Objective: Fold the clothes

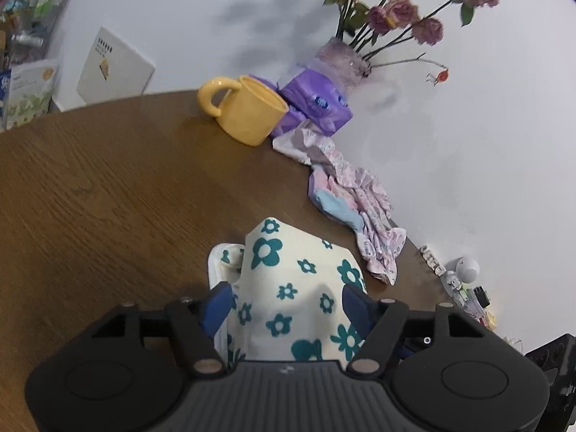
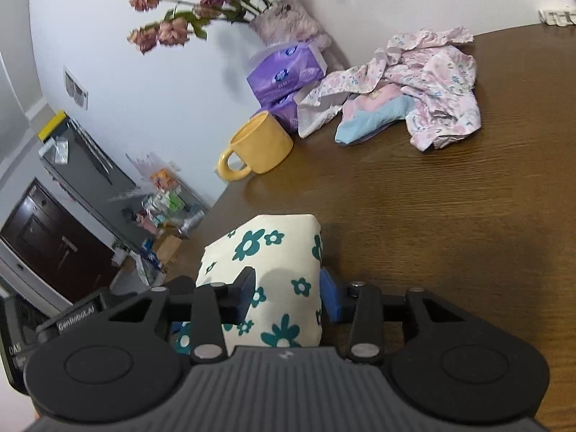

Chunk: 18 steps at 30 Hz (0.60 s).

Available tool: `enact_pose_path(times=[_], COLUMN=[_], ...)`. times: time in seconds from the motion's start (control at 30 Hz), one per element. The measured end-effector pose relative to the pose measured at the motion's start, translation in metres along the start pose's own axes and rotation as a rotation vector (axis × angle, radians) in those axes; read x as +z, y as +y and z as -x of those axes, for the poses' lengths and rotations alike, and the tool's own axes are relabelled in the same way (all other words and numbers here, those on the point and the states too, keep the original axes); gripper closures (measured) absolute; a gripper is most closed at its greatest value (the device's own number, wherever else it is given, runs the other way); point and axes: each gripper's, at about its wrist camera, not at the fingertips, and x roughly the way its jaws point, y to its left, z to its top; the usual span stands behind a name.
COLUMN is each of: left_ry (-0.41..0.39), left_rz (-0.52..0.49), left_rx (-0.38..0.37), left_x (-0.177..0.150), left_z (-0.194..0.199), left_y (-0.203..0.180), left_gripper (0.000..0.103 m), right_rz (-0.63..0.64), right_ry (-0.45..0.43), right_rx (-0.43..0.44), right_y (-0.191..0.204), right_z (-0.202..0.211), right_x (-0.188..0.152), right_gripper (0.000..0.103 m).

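Left wrist view: left gripper [image 1: 286, 302], jaws wide, straddles the cream flowered garment [image 1: 295, 288] lying bunched on the wooden table [image 1: 108, 187], probably to steady it. Right wrist view: right gripper [image 2: 288, 288] brackets the same cloth, grip unclear; pink clothes [image 2: 424, 90] await folding beyond the yellow mug [image 2: 259, 147]

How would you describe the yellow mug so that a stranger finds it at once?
On the brown wooden table, look toward the white wall. The yellow mug stands beside the purple tissue packs. It is the only hard, plain yellow thing; its neighbours are soft.
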Motion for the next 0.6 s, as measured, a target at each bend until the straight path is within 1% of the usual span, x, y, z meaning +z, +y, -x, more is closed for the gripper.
enact_pose_path(times=[0.1, 0.13, 0.17, 0.2, 0.23, 0.27, 0.3, 0.37, 0.43, 0.53, 0.6], left_ry=[0.034, 0.039, 0.044, 0.049, 0.048, 0.049, 0.052, 0.058, 0.065, 0.073, 0.071], left_rz=[0.006, 0.009, 0.012, 0.015, 0.016, 0.017, 0.022, 0.030, 0.053, 0.077, 0.084], left_rx=[0.006, -0.002, -0.011, -0.019, -0.022, -0.030, -0.040, -0.054, -0.067, -0.076, -0.077], left_x=[0.001, 0.000, 0.000, -0.001, -0.001, -0.002, -0.002, -0.002, -0.003, -0.002, 0.001], left_z=[-0.011, -0.013, -0.014, -0.016, -0.016, -0.015, -0.015, -0.015, -0.016, -0.016, -0.013], left_y=[0.002, 0.003, 0.004, 0.005, 0.006, 0.007, 0.009, 0.012, 0.017, 0.024, 0.026], left_gripper=[0.038, 0.041, 0.047, 0.047, 0.050, 0.057, 0.059, 0.069, 0.071, 0.072, 0.064], right_rz=[-0.002, -0.010, -0.021, -0.031, -0.040, -0.046, -0.051, -0.053, -0.028, 0.030, 0.056], right_ry=[0.022, 0.028, 0.034, 0.039, 0.043, 0.043, 0.043, 0.042, 0.042, 0.046, 0.044], right_rx=[-0.016, -0.014, -0.007, -0.001, 0.004, 0.004, 0.005, 0.002, -0.012, -0.040, -0.048], right_y=[0.001, 0.001, 0.000, -0.001, -0.001, -0.002, -0.002, -0.001, 0.004, 0.015, 0.019], right_z=[-0.010, -0.012, -0.014, -0.015, -0.016, -0.017, -0.017, -0.018, -0.019, -0.022, -0.020], right_x=[0.001, 0.000, -0.001, -0.002, -0.002, -0.003, -0.004, -0.006, -0.008, -0.009, -0.007], right_gripper=[0.063, 0.063, 0.063, 0.068, 0.069, 0.072, 0.075, 0.079, 0.081, 0.080, 0.070])
